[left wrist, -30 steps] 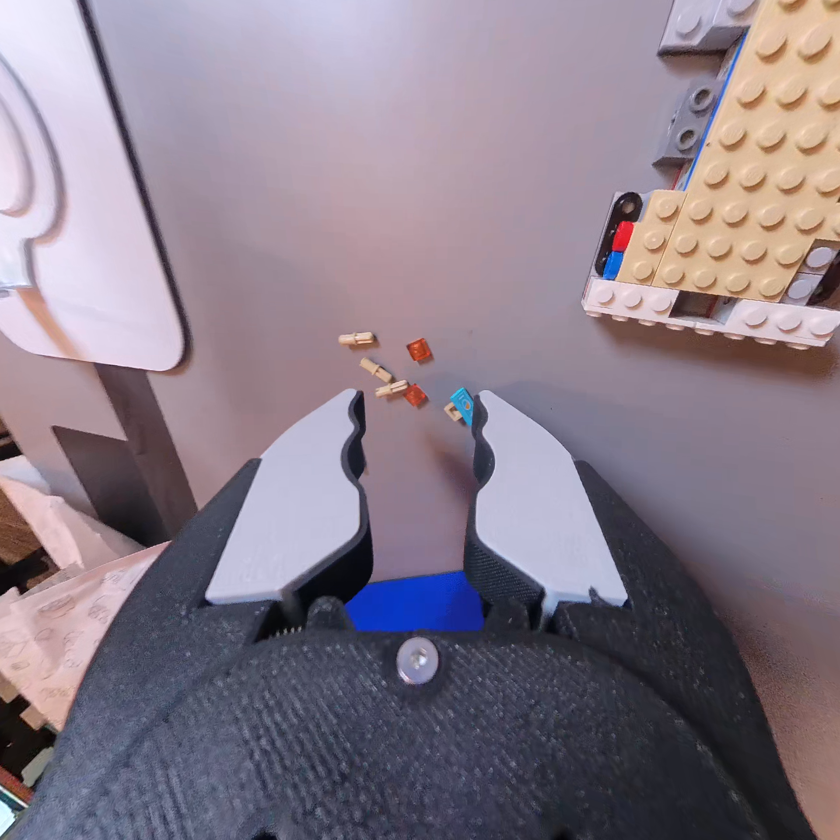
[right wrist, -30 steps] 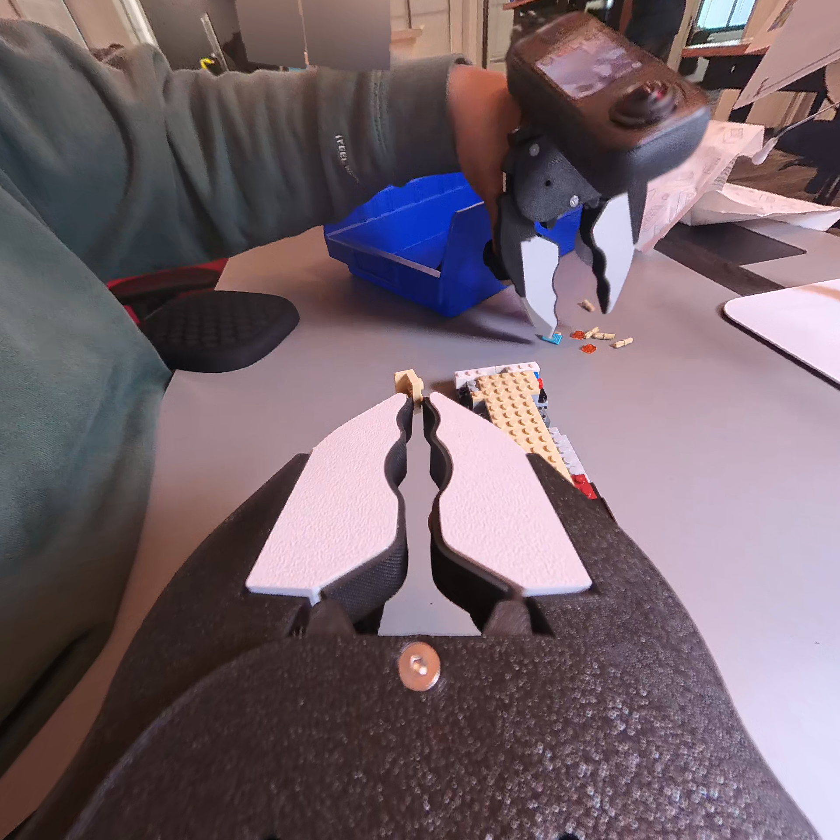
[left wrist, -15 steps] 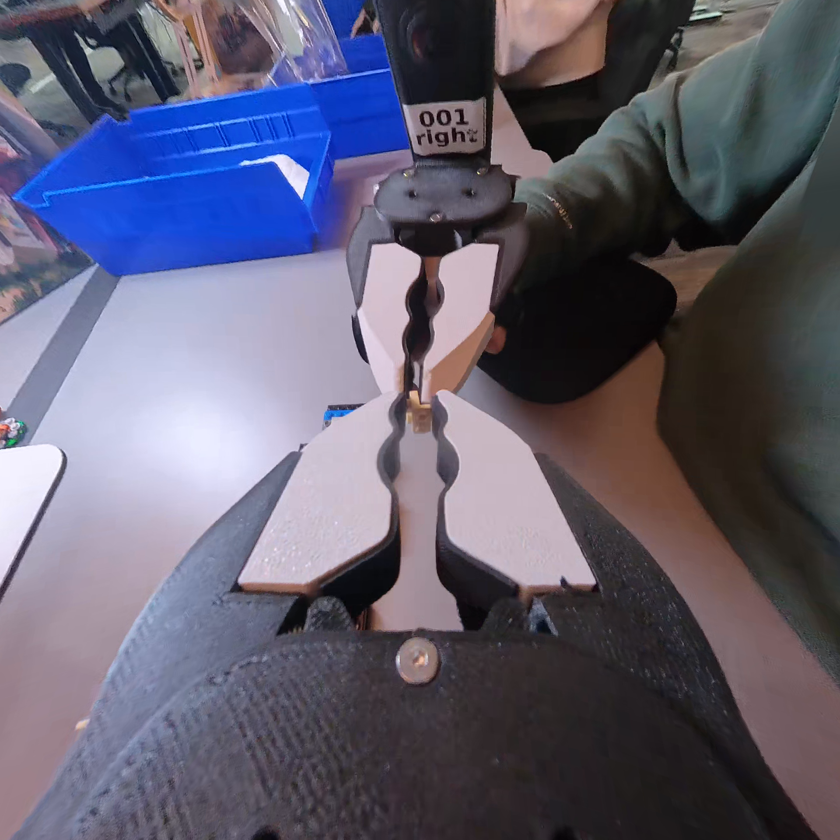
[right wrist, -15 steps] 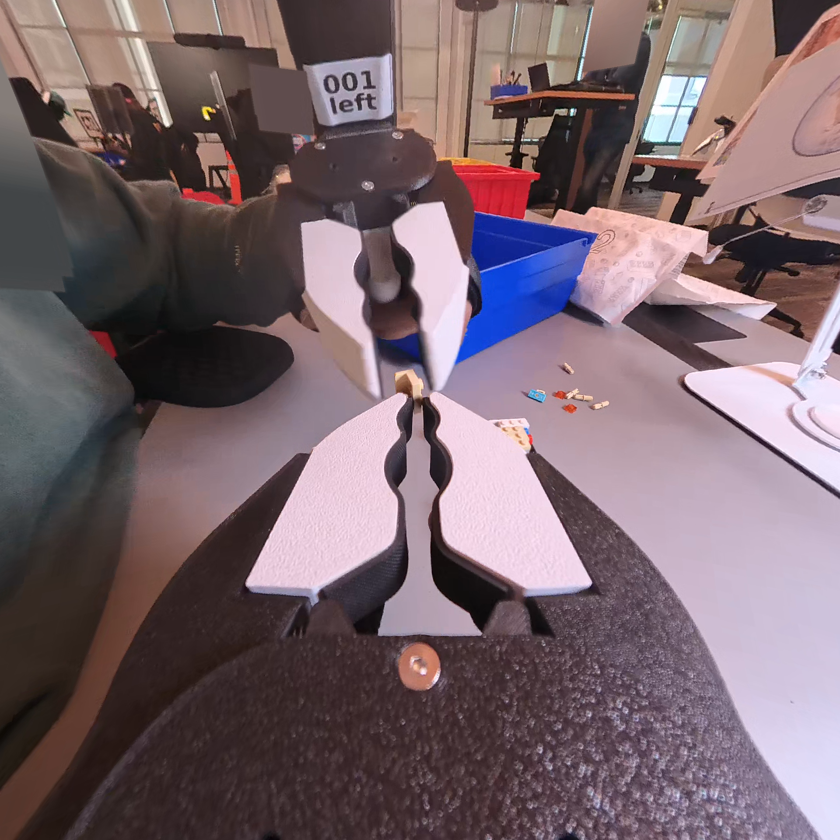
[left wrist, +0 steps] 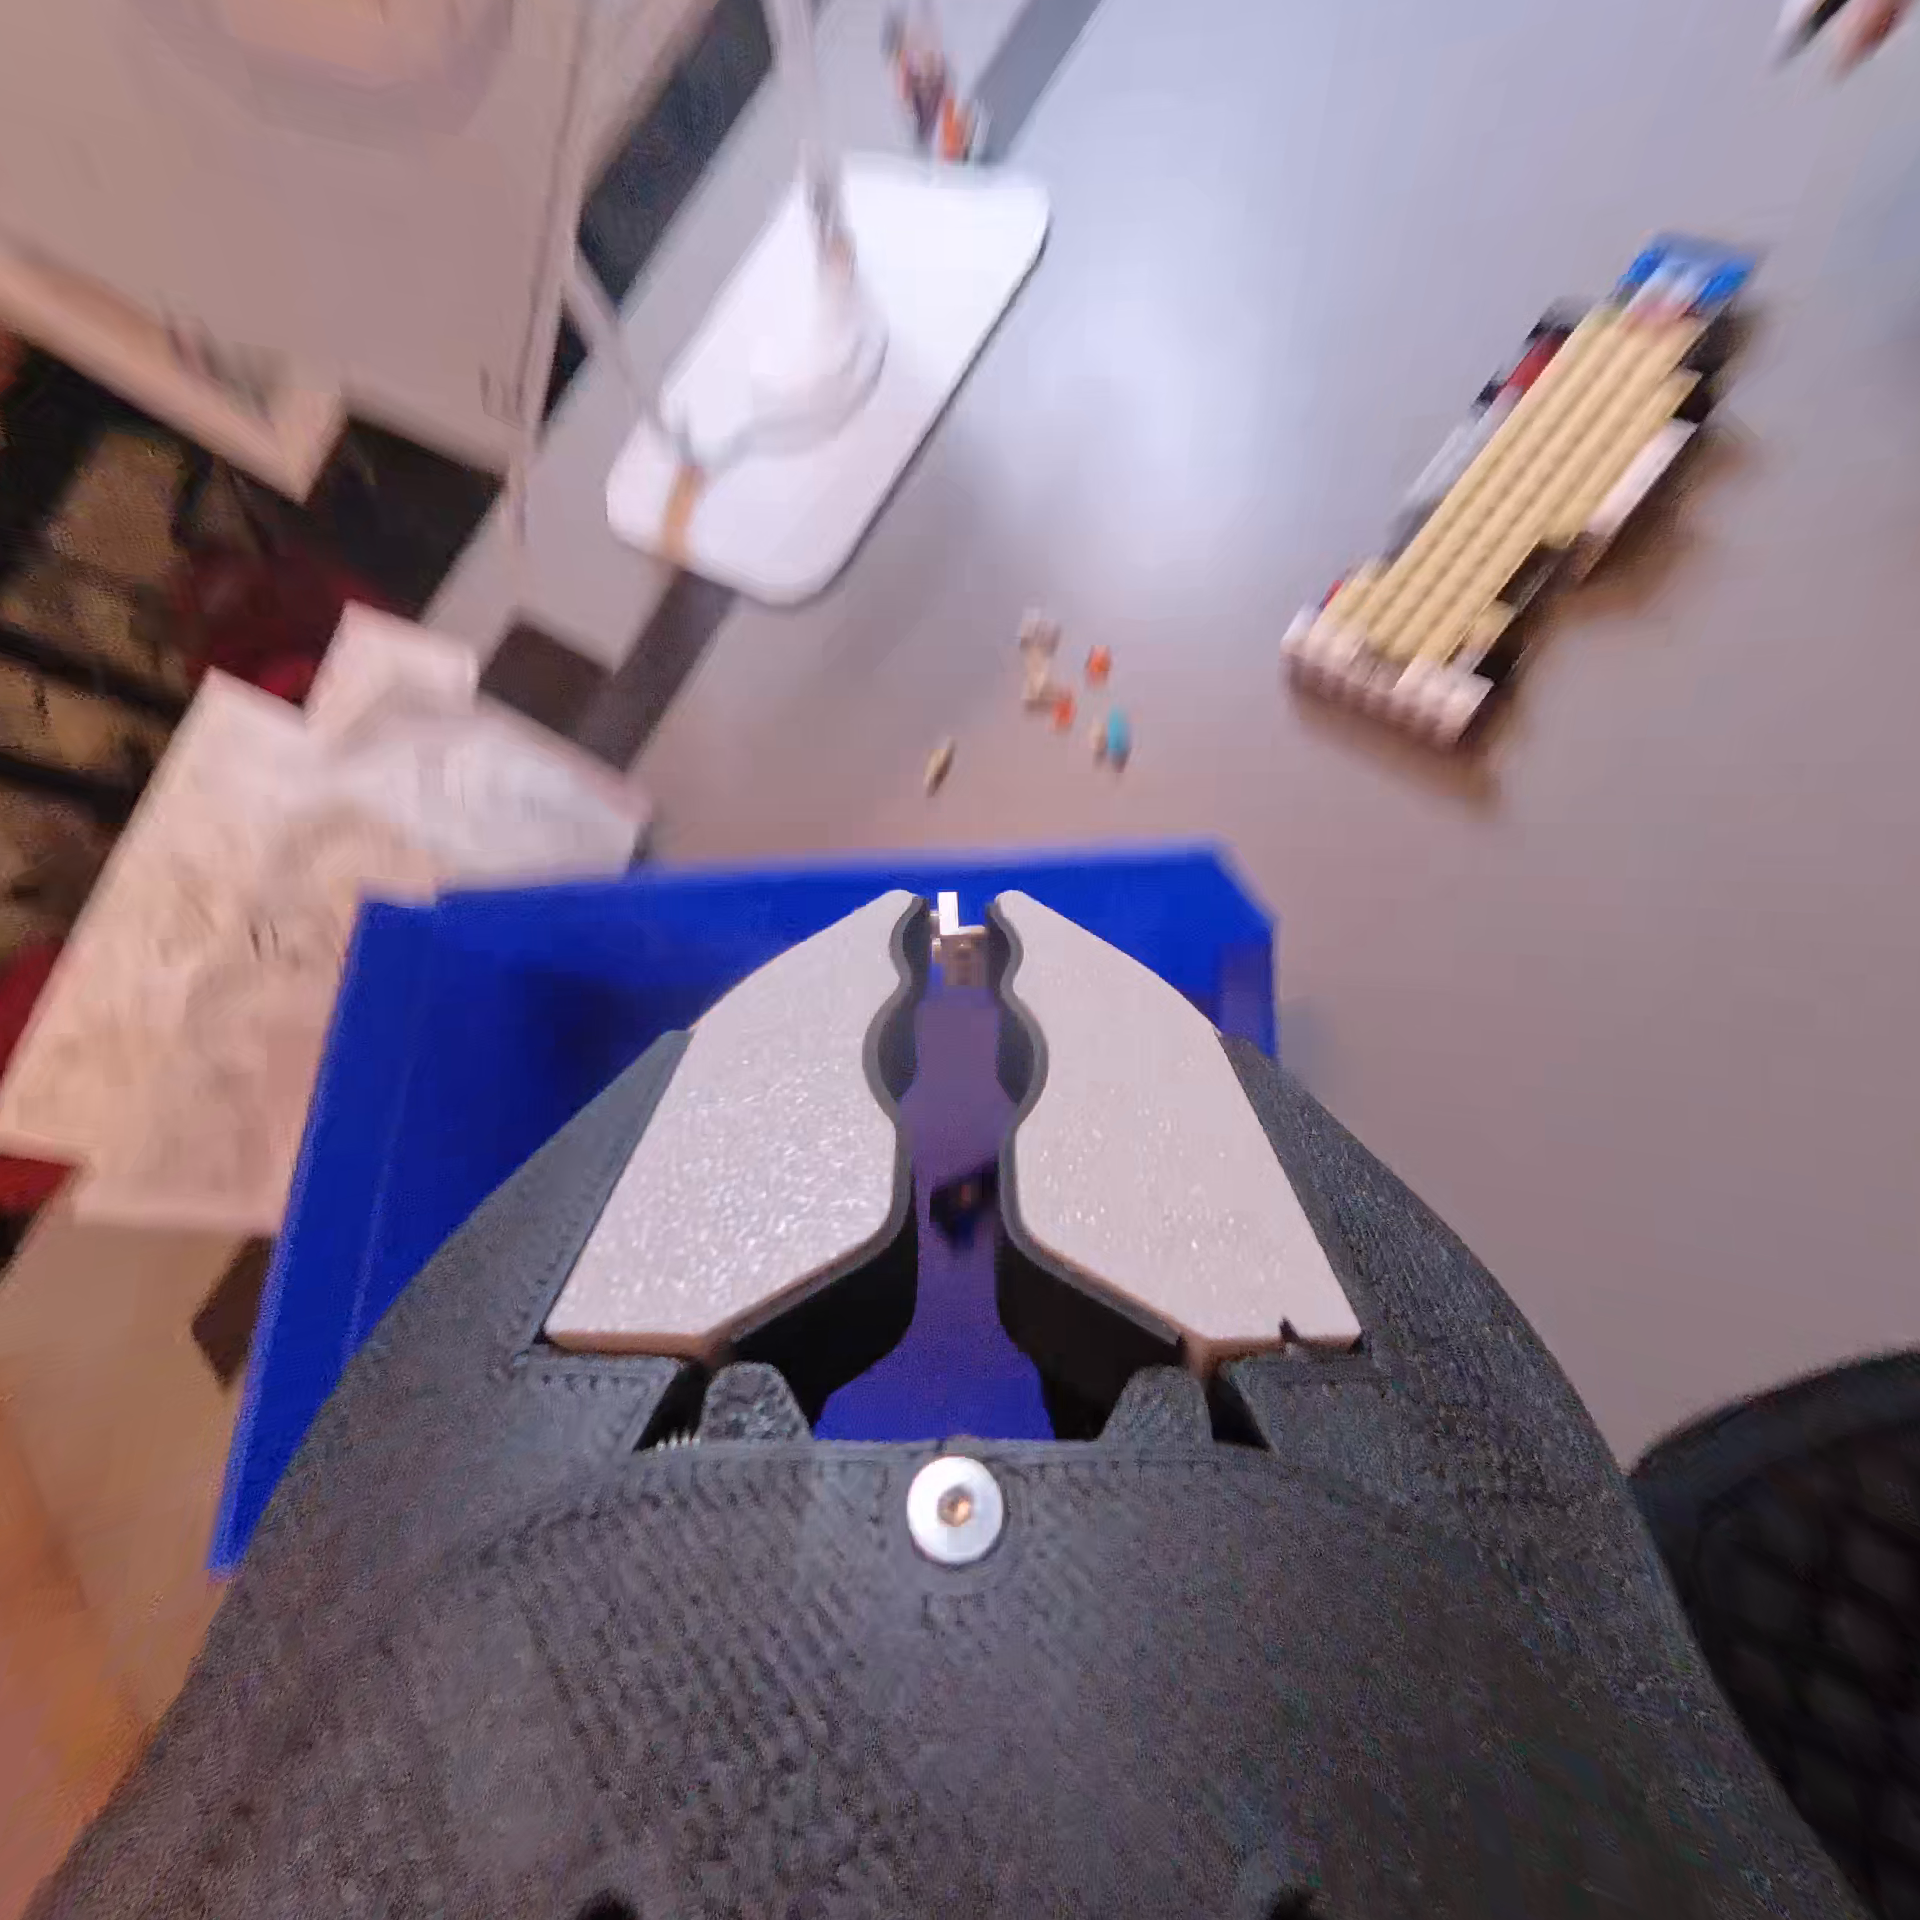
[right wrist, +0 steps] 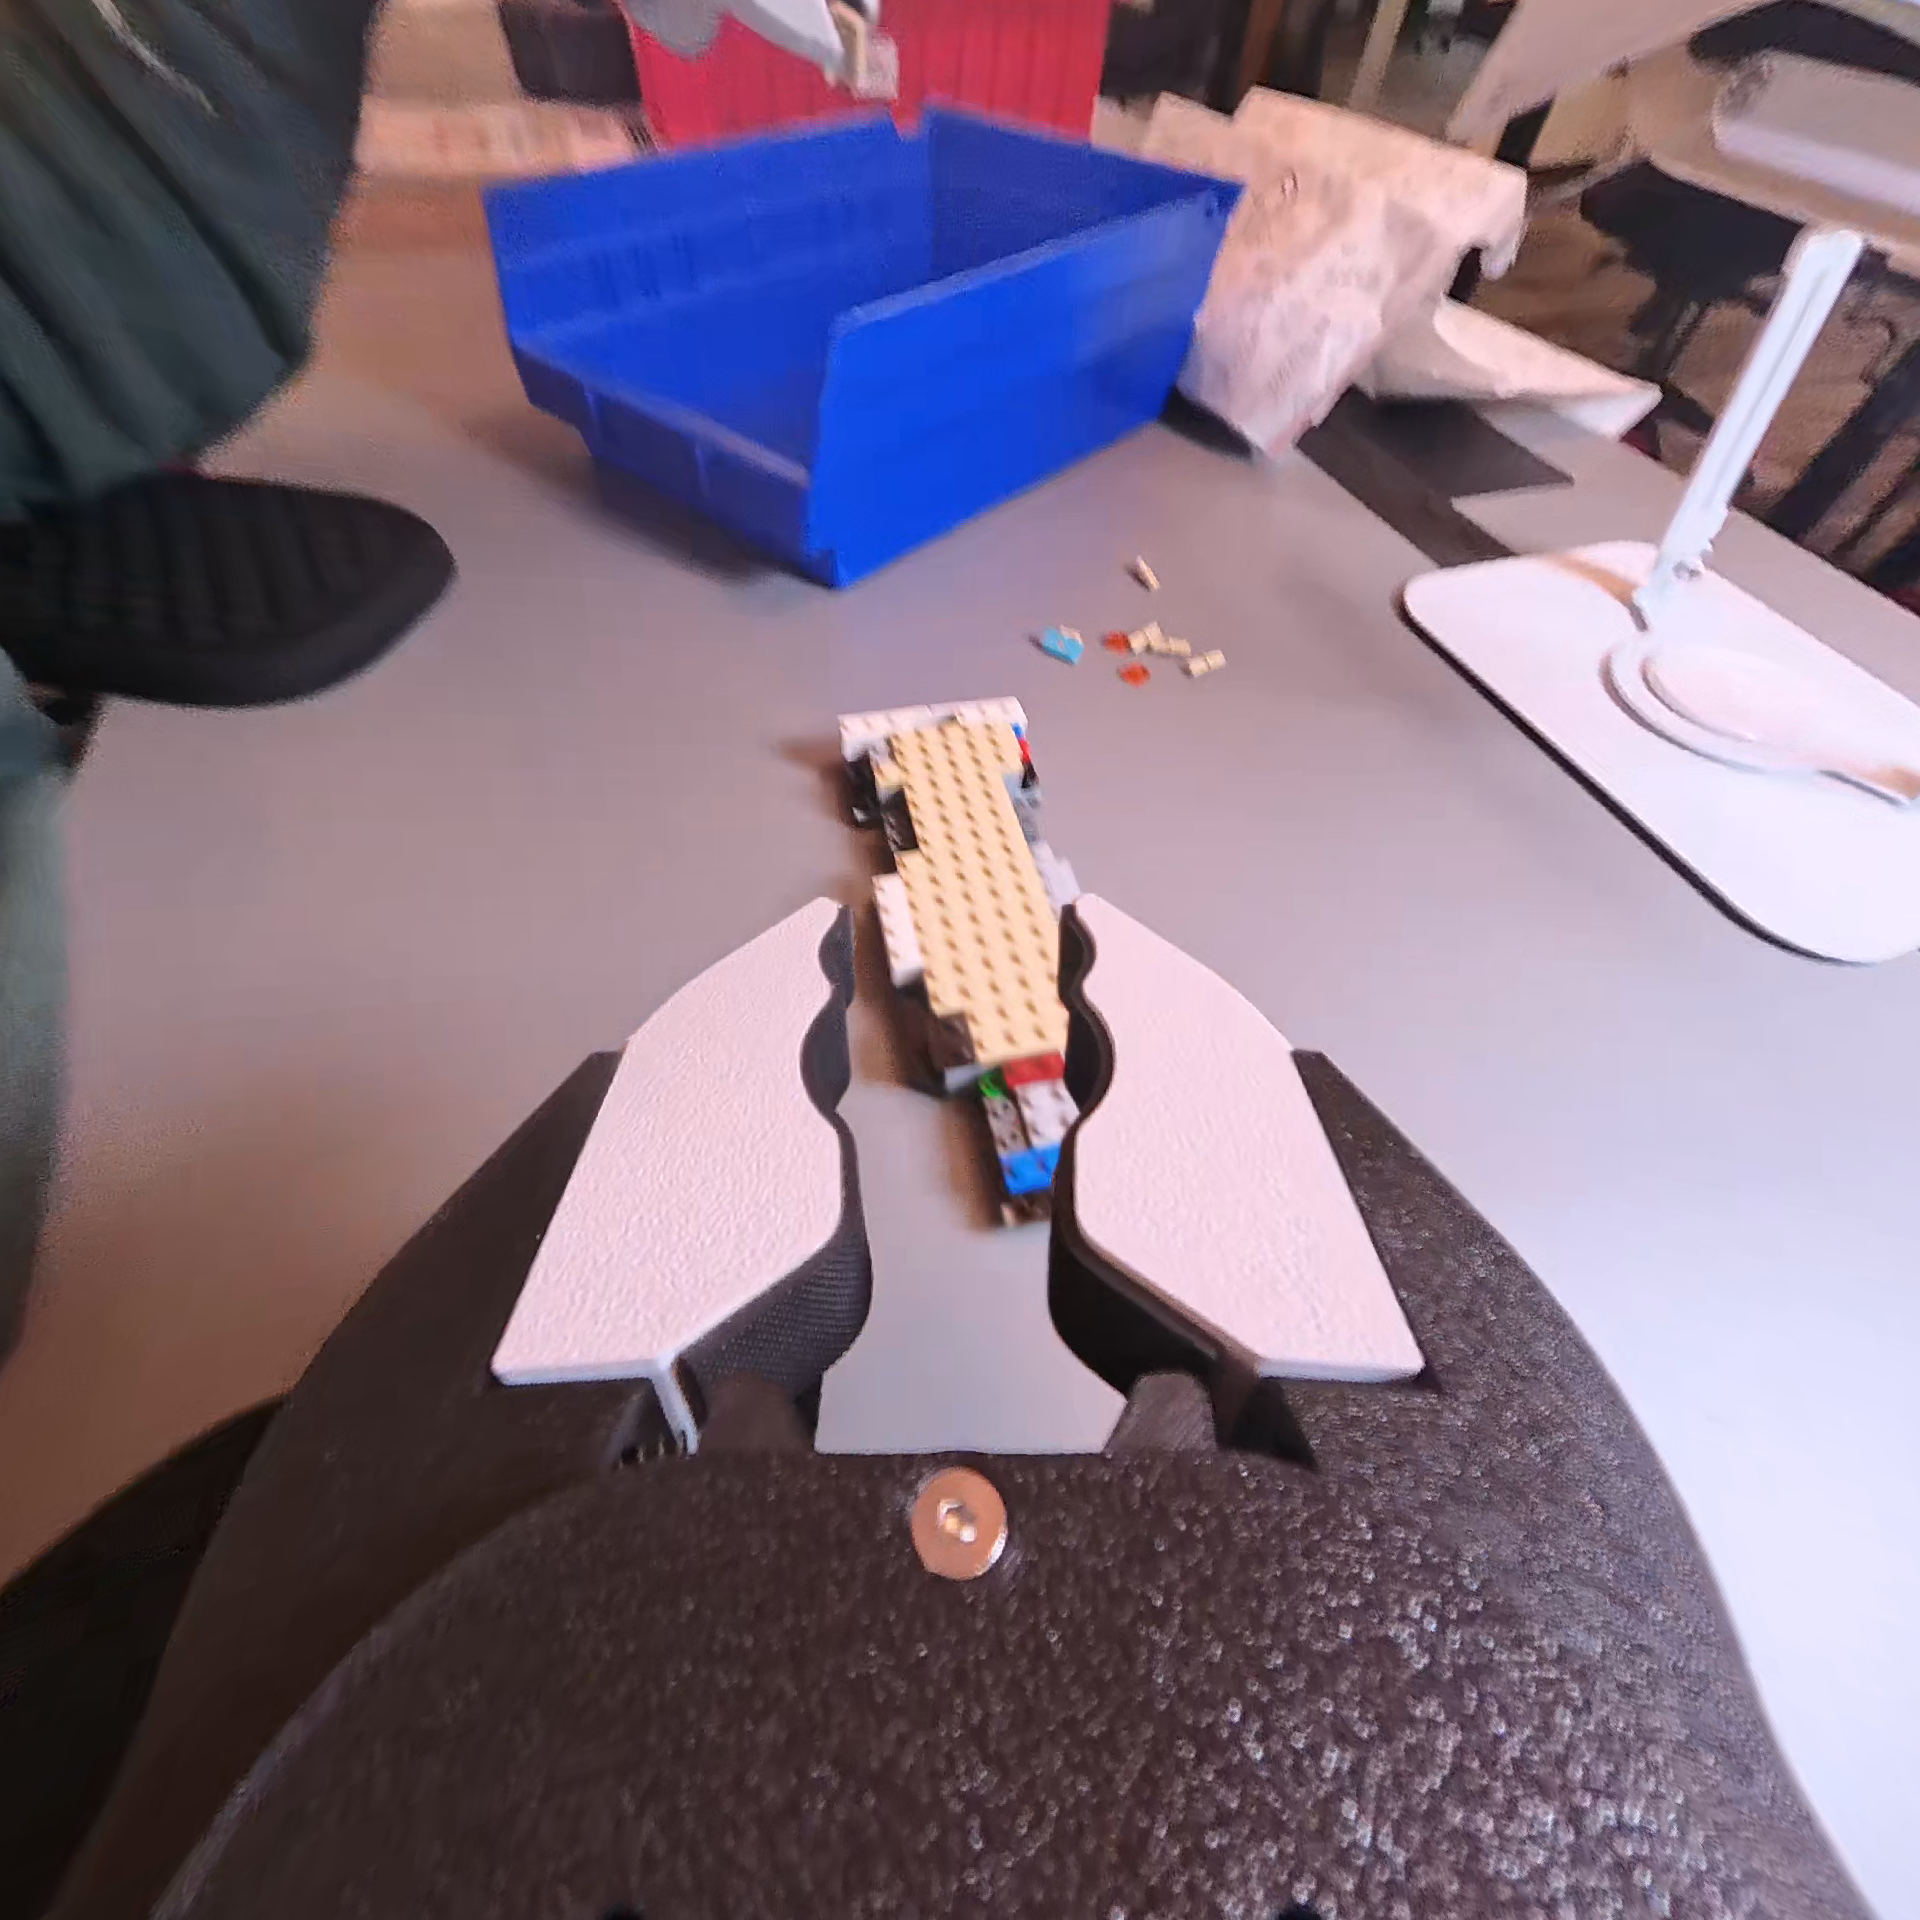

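Table (right wrist: pixel 436 935): I see a grey top carrying everything below.
Blue bin (right wrist: pixel 852 312): it stands at the far side, open, with crumpled white paper (right wrist: pixel 1330 270) just beside it.
Brick model (right wrist: pixel 971 894): a long tan studded plate on darker bricks, lying flat, its near end running between my right fingers.
Right gripper (right wrist: pixel 961 930): I hold it wide open above the model; the pads sit on either side without pressing, nothing gripped.
Left gripper (left wrist: pixel 951 920): I hold it over the bin (left wrist: pixel 727 935), fingers nearly closed and pinching a small tan piece (left wrist: pixel 954 940) at the tips; this view is blurred.
Loose bits (right wrist: pixel 1143 644): tan, red and light blue pieces scattered between bin and model.
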Demonstrator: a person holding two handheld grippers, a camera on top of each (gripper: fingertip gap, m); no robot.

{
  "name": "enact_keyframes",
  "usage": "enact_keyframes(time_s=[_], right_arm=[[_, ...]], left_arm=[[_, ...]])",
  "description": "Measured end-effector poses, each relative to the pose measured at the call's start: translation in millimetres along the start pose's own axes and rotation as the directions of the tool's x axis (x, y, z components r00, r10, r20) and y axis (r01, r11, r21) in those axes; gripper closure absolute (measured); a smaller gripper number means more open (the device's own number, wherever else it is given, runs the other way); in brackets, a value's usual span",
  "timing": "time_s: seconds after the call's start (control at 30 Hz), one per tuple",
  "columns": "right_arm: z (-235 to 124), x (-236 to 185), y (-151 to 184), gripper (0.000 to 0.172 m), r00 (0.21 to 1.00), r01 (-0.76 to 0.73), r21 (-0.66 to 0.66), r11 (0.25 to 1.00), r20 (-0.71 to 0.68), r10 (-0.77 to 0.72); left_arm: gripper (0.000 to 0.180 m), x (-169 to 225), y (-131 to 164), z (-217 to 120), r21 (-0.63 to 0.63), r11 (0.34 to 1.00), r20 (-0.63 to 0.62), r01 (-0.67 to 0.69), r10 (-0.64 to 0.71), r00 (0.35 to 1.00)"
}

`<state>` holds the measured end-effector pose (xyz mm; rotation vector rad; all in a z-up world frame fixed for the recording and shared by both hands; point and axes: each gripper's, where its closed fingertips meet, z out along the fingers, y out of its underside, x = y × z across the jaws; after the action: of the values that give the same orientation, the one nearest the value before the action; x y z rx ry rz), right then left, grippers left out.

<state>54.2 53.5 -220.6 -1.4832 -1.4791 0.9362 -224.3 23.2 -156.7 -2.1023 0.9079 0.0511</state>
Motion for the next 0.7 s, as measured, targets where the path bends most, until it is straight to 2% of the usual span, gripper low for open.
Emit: enact_keyframes(time_s=[0.03, 0.1, 0.13, 0.2, 0.27, 0.3, 0.37, 0.5, 0.57, 0.6, 0.7], right_arm=[[-3, 5, 6, 0.133, 1.000, 0.009, -0.034, 0.999, -0.019, -0.010], [-9, 13, 17, 0.131, 0.999, 0.021, -0.099, 0.995, -0.038, -0.025], [-11, 15, 23, 0.130, 0.999, 0.022, -0.130, 0.991, -0.039, -0.027], [-14, 19, 33, 0.130, 0.999, 0.026, -0.185, 0.982, -0.042, -0.034], [-15, 19, 44, 0.130, 0.998, 0.040, -0.243, 0.969, -0.034, -0.050], [-14, 18, 49, 0.129, 0.998, 0.045, -0.269, 0.962, -0.022, -0.053], [-10, 15, 55, 0.128, 0.998, 0.055, -0.305, 0.951, 0.003, -0.057], [1, 18, 66, 0.120, 0.996, 0.092, -0.389, 0.917, 0.021, -0.091], [8, 20, 69, 0.117, 0.996, 0.093, -0.410, 0.907, 0.040, -0.084], [12, 21, 70, 0.117, 0.995, 0.098, -0.416, 0.904, 0.053, -0.083], [24, 19, 65, 0.122, 0.988, 0.148, -0.421, 0.895, 0.097, -0.117]], left_arm=[[0.170, -9, 30, 1, -0.108, 0.993, 0.005, 0.042, -0.041, 0.999], [0.170, -18, 71, 7, -0.212, 0.971, 0.005, 0.108, -0.110, 0.994], [0.170, -14, 86, 12, -0.246, 0.958, -0.039, 0.148, -0.163, 0.986], [0.169, -13, 111, 23, -0.304, 0.936, -0.051, 0.179, -0.204, 0.978], [0.153, -11, 126, 27, -0.363, 0.916, -0.059, 0.169, -0.204, 0.977], [0.141, -13, 125, 27, -0.351, 0.922, -0.043, 0.160, -0.187, 0.981], [0.132, -18, 111, 25, -0.284, 0.943, -0.027, 0.174, -0.189, 0.982], [0.120, -34, 90, 15, -0.235, 0.963, 0.073, 0.131, -0.117, 0.990], [0.122, -31, 59, 11, -0.139, 0.987, 0.108, 0.075, -0.060, 0.992], [0.124, -18, 37, 10, -0.072, 0.997, 0.085, 0.029, -0.023, 0.996], [0.130, 42, -23, 17, 0.087, 0.989, -0.027, -0.123, 0.126, 0.992]])
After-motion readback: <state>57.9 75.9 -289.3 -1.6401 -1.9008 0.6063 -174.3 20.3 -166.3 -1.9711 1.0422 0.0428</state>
